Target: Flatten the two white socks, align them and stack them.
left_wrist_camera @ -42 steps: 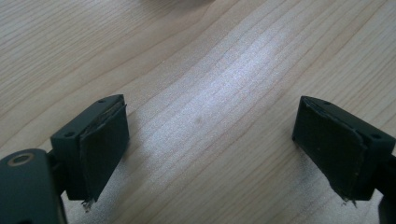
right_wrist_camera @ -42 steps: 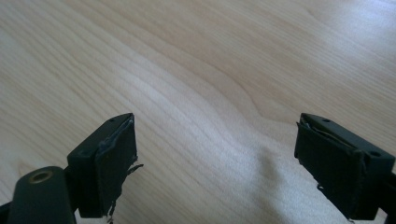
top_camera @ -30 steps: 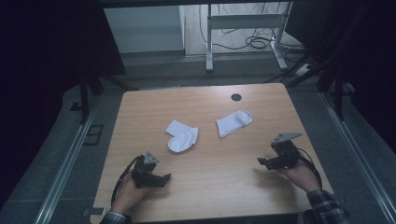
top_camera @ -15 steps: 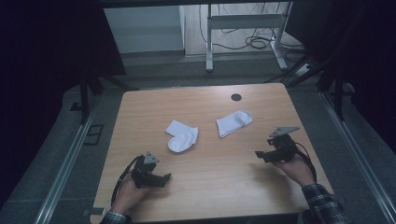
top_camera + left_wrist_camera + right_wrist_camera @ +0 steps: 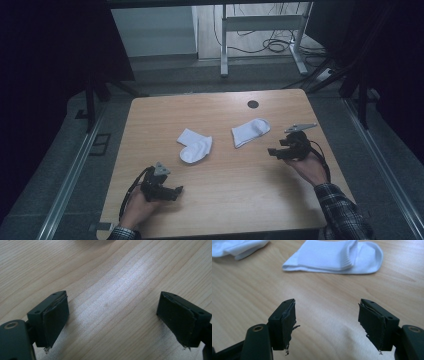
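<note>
The right gripper (image 5: 274,151) is pointing at the near sock (image 5: 250,131), its jaws having just been narrowing yet standing apart with nothing but bare table (image 5: 240,200) between them. The sock is lying flat just ahead of it. The left gripper (image 5: 176,191) is resting near the table's front edge, jaws wide apart over bare wood, with the second sock (image 5: 195,147) lying beyond it.

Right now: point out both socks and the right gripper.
right sock (image 5: 251,132), high view, middle of its folded body.
left sock (image 5: 195,148), high view, middle of the fabric.
right gripper (image 5: 327,323), right gripper view, midway between its open fingertips.
</note>
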